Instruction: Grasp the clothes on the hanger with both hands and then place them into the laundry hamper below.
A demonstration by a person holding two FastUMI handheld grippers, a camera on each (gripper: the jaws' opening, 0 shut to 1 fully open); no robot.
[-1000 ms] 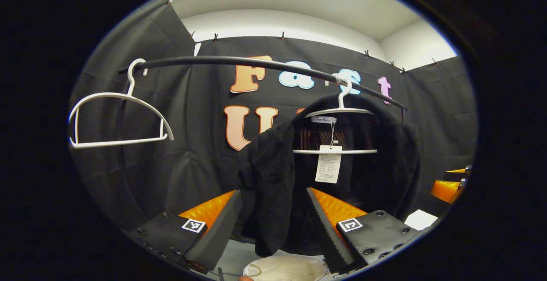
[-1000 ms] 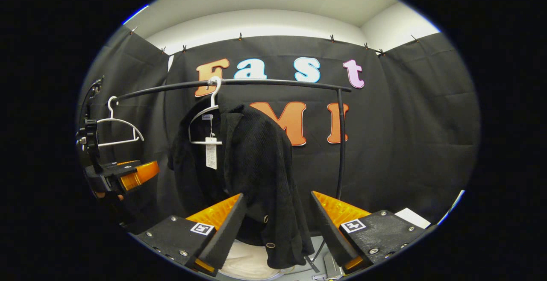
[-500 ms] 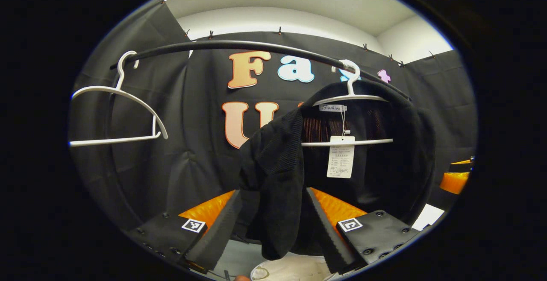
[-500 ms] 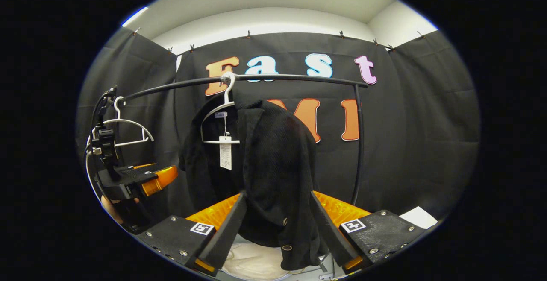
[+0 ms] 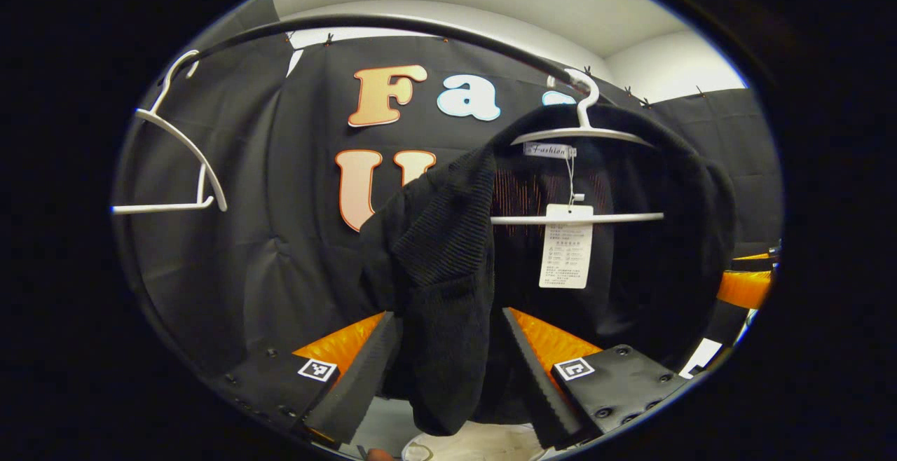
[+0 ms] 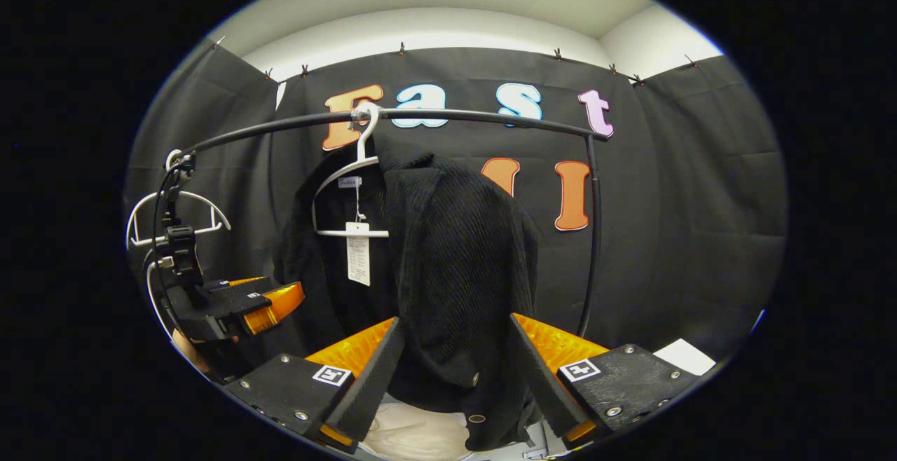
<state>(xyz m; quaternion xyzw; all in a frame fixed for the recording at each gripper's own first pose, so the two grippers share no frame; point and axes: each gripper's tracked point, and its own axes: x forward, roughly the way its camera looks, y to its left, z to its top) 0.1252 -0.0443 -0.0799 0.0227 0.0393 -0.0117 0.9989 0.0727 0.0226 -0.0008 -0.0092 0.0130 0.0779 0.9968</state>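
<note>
black jacket (image 5: 448,286) hangs on a white hanger (image 5: 585,132) from the black rail (image 6: 455,116), a paper tag (image 5: 566,245) dangling inside its open front. left hand-held gripper (image 5: 448,377) spread wide, the jacket's front panel hanging between its fingers, contact unclear. right hand-held gripper (image 6: 454,377) likewise wide open around the other front panel; pale laundry hamper (image 6: 413,433) at 6 o'clock below; empty hanger (image 5: 182,160) at 9 o'clock.

Both views near, facing jacket (image 5: 448,272)
</note>
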